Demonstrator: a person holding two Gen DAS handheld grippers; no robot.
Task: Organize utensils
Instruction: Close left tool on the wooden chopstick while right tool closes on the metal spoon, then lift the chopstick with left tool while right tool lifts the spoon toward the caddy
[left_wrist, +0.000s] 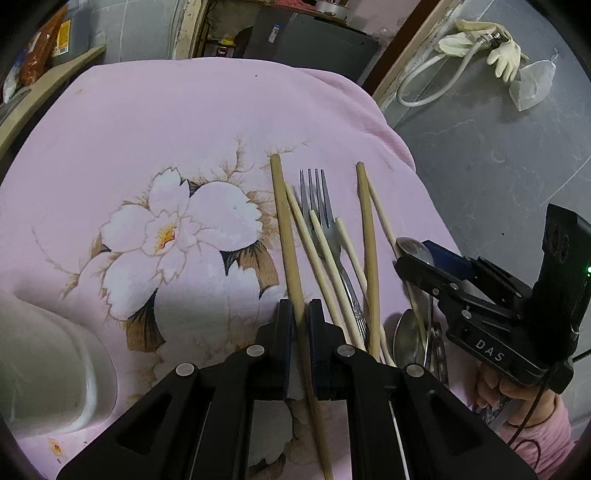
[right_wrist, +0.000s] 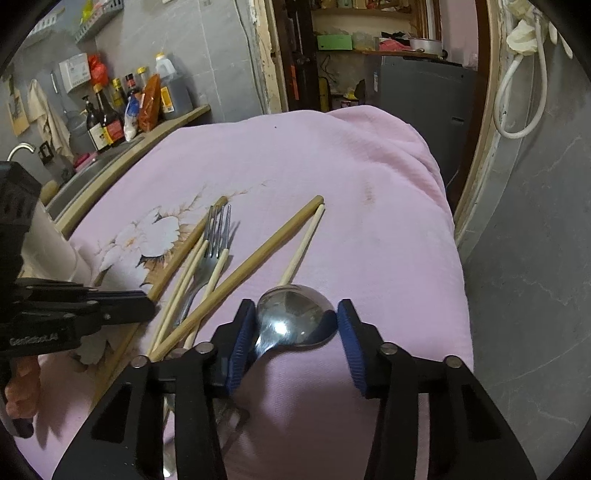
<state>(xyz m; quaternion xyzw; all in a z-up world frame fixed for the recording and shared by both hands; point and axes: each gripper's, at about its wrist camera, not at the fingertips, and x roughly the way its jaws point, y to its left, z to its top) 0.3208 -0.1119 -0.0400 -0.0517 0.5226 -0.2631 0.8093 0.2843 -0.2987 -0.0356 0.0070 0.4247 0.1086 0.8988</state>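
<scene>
Several chopsticks, a fork (left_wrist: 325, 225) and spoons lie in a loose pile on the pink flowered cloth (left_wrist: 166, 140). My left gripper (left_wrist: 300, 310) is shut on a tan chopstick (left_wrist: 286, 236) that runs between its pads and points away. My right gripper (right_wrist: 297, 317) is open, its blue pads on either side of the bowl of a metal spoon (right_wrist: 295, 314) that lies on the cloth; it also shows in the left wrist view (left_wrist: 415, 254). A second spoon (left_wrist: 406, 336) lies beside the chopsticks. The fork (right_wrist: 216, 240) and a long tan chopstick (right_wrist: 258, 258) show in the right wrist view.
A white container (left_wrist: 48, 373) stands at the cloth's left. The cloth's right edge (left_wrist: 417, 166) drops to a grey tiled floor (left_wrist: 498, 147). A counter with bottles (right_wrist: 110, 110) and a sink runs along the left.
</scene>
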